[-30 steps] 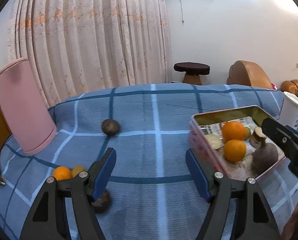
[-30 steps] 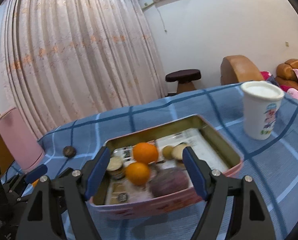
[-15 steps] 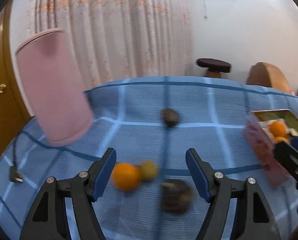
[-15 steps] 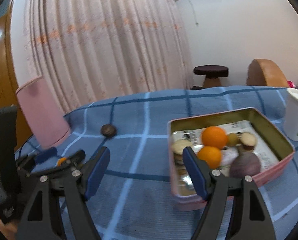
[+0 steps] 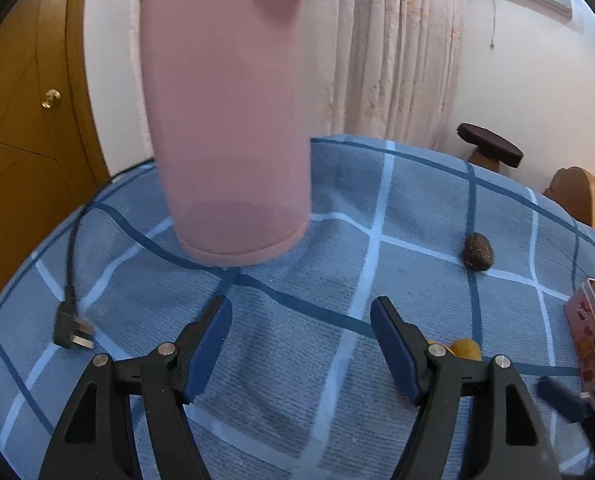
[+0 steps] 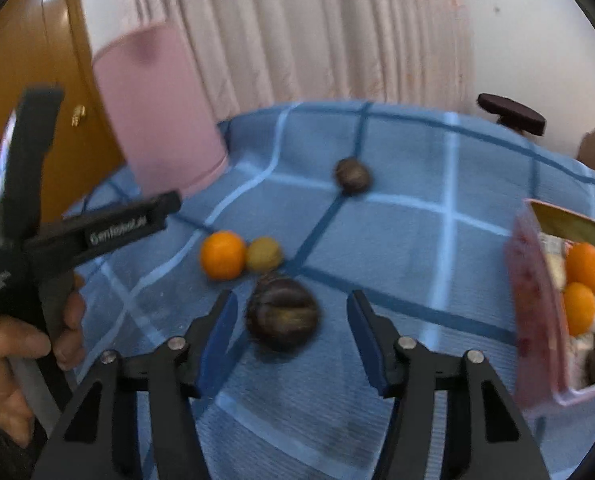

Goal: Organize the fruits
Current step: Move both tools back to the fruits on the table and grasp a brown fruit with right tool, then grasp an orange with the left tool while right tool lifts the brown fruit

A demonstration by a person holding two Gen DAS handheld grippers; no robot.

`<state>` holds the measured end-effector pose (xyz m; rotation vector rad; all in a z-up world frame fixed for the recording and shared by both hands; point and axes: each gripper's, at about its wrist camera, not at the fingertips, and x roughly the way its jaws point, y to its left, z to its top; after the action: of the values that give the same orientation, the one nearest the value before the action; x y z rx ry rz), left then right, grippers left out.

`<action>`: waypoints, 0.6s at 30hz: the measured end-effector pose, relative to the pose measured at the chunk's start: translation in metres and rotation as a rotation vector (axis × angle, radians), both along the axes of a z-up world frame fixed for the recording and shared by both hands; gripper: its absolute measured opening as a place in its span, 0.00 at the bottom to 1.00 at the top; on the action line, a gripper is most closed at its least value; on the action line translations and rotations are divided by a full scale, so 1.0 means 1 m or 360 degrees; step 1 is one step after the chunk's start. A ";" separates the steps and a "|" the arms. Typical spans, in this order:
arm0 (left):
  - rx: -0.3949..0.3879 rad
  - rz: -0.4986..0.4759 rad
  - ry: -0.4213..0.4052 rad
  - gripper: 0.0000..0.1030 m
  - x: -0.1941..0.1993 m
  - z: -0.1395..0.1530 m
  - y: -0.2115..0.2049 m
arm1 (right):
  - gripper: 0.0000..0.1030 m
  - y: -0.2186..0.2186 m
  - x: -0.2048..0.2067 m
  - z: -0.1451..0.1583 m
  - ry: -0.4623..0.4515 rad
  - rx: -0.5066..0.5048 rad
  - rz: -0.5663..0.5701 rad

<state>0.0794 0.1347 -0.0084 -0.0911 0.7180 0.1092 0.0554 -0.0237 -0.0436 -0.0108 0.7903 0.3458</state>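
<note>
In the right wrist view my right gripper (image 6: 292,312) is open, its jaws on either side of a large dark purple fruit (image 6: 283,317) on the blue checked cloth, apart from it. An orange (image 6: 222,255) and a small yellow-green fruit (image 6: 263,255) touch each other just beyond. A small dark fruit (image 6: 351,176) lies farther back. The pink tin box (image 6: 537,312) at the right holds oranges (image 6: 585,267) and other fruit. My left gripper (image 5: 301,320) is open and empty over bare cloth; a yellow fruit (image 5: 464,349) peeks behind its right finger, the dark fruit (image 5: 477,251) farther off.
A tall pink jug (image 5: 227,108) stands at the back left, close ahead of the left gripper. A black power cord with plug (image 5: 70,330) lies at the left table edge. A wooden door (image 5: 21,128) is behind. The box edge (image 5: 587,340) shows at far right.
Both grippers swung left. The left one now faces the pink jug, with the fruits off to its right. The right one left the box and came down around the large dark fruit.
</note>
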 end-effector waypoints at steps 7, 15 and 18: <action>-0.0048 -0.0291 0.0040 0.71 -0.001 -0.002 -0.027 | 0.44 -0.009 0.003 -0.006 0.0086 0.0029 -0.0043; 0.0046 -0.0491 0.0089 0.71 0.000 -0.011 -0.057 | 0.44 -0.050 -0.024 0.014 -0.0100 0.0093 -0.0186; 0.0017 -0.0464 0.0086 0.71 0.003 -0.010 -0.054 | 0.44 -0.053 -0.019 0.015 -0.0092 0.0121 -0.0196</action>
<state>0.0819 0.0803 -0.0188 0.0272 0.7776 -0.1637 0.0359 -0.0764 -0.0285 0.0983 0.7167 0.2577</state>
